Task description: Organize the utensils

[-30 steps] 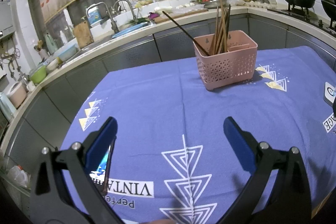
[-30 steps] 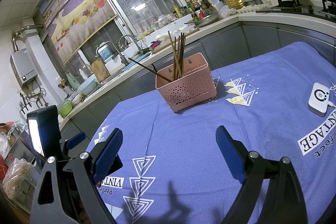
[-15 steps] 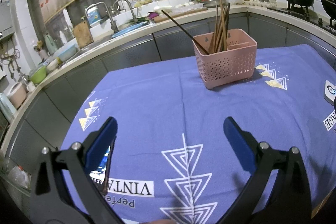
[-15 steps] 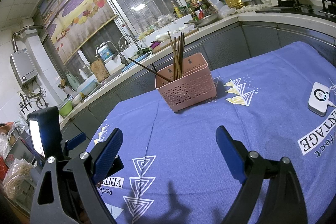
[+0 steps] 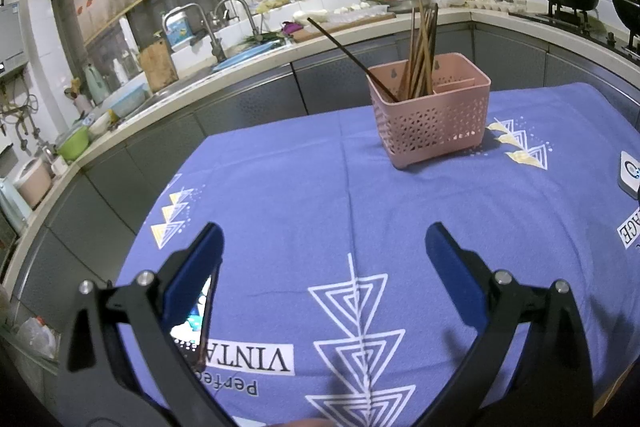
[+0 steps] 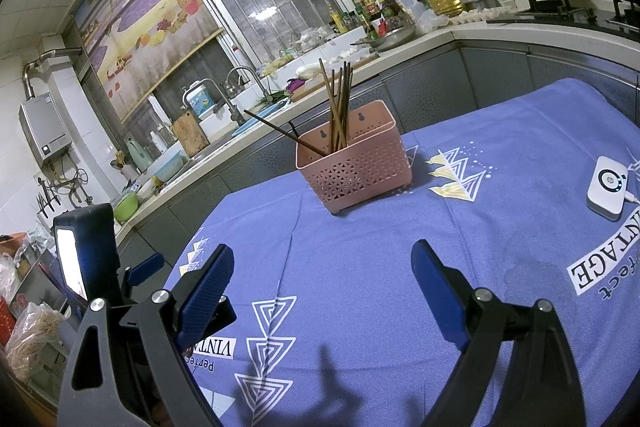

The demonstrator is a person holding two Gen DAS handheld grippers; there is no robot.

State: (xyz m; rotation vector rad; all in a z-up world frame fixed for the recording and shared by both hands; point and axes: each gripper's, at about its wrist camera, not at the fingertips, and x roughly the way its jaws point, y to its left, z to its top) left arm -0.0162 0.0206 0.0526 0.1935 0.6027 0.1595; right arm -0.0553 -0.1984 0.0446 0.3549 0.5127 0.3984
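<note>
Chopsticks (image 5: 420, 59), long brown wooden sticks: a bundle stands upright in the left compartment of the pink perforated plastic caddy (image 5: 434, 125); one dark stick (image 5: 352, 59) leans far out to the left over the rim. The caddy sits toward the far side of the worktop (image 5: 320, 187), which is covered in a purple printed cloth.

Change over the last second: none. You have moved neither hand, and caddy and sticks lie exactly as before. Judgement: no loose utensil is visible on the cloth, so the sorting looks finished or paused; only the leaning stick might want straightening.

Left tongs (image 5: 324, 247): released, blue pads wide apart, nothing between them, well short of the caddy.
Right tongs (image 6: 322, 269): released likewise, empty, well apart from the caddy.

Seen only by the right wrist: the whole white rounded device (image 6: 606, 187) with its cable, resting on the cloth to the right, and the left tool's lit screen (image 6: 70, 263).
Seen only by the left wrist: the divider inside the caddy, and its right compartment empty.
</note>
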